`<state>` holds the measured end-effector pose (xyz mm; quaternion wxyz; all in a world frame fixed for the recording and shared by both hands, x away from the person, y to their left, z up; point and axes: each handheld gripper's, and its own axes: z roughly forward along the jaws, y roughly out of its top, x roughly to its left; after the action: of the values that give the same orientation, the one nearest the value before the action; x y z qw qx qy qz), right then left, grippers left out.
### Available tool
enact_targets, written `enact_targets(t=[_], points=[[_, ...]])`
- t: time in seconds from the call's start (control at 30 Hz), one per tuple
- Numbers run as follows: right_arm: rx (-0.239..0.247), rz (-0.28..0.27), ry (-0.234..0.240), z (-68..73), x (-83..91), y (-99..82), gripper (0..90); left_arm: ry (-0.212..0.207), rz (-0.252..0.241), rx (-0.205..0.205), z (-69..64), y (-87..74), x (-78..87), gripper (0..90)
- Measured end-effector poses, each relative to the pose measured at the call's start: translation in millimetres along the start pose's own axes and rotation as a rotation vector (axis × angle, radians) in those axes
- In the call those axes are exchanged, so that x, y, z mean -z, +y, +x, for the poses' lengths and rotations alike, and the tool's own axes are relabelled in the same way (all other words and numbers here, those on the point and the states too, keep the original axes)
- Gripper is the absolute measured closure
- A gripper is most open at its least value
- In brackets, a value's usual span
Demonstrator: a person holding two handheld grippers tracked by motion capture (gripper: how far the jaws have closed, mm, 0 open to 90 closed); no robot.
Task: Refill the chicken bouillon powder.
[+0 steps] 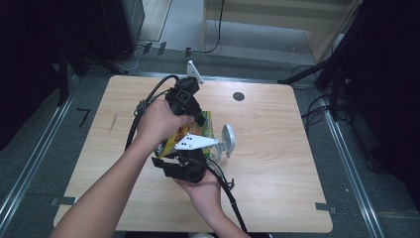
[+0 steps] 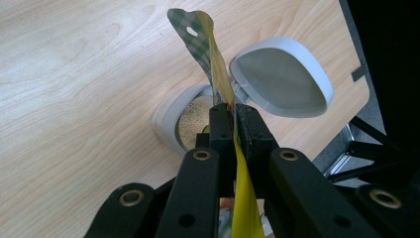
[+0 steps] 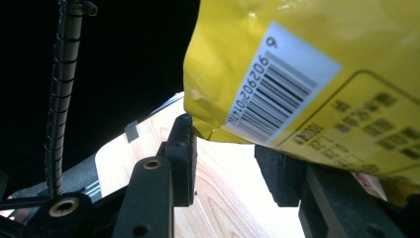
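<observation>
A yellow snack bag (image 1: 196,130) is held up over the table's middle between both grippers. In the left gripper view, my left gripper (image 2: 232,116) is shut on the bag's (image 2: 210,59) thin upper edge, whose green checked tab sticks up past the jaws. Below it stands a white container (image 2: 166,119) of pale grains, its hinged lid (image 2: 282,77) flipped open. In the right gripper view, my right gripper (image 3: 225,148) holds the bag's (image 3: 237,49) barcoded bottom corner, which sits wedged between the jaw tips. In the high view, the left gripper (image 1: 200,119) comes from above and the right gripper (image 1: 185,151) from below.
The container (image 1: 218,148) with its open lid (image 1: 228,139) stands just right of the bag. A dark round hole (image 1: 238,96) marks the table's far side. Cables trail from both grippers across the wooden table (image 1: 277,163). Dark stands flank the table.
</observation>
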<state>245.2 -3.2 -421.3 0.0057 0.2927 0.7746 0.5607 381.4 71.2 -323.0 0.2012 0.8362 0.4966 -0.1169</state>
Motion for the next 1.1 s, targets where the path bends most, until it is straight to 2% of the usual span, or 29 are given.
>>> enact_targets(t=[0.4,1.1], points=[[-0.002,0.000,0.001,0.7,-0.3,1.4,62.4,-0.022,0.004,0.016,4.7,1.3,0.9,86.9],[-0.009,-0.009,0.001,0.2,0.6,3.8,62.8,-0.023,0.007,0.008,1.5,4.3,1.2,86.2]])
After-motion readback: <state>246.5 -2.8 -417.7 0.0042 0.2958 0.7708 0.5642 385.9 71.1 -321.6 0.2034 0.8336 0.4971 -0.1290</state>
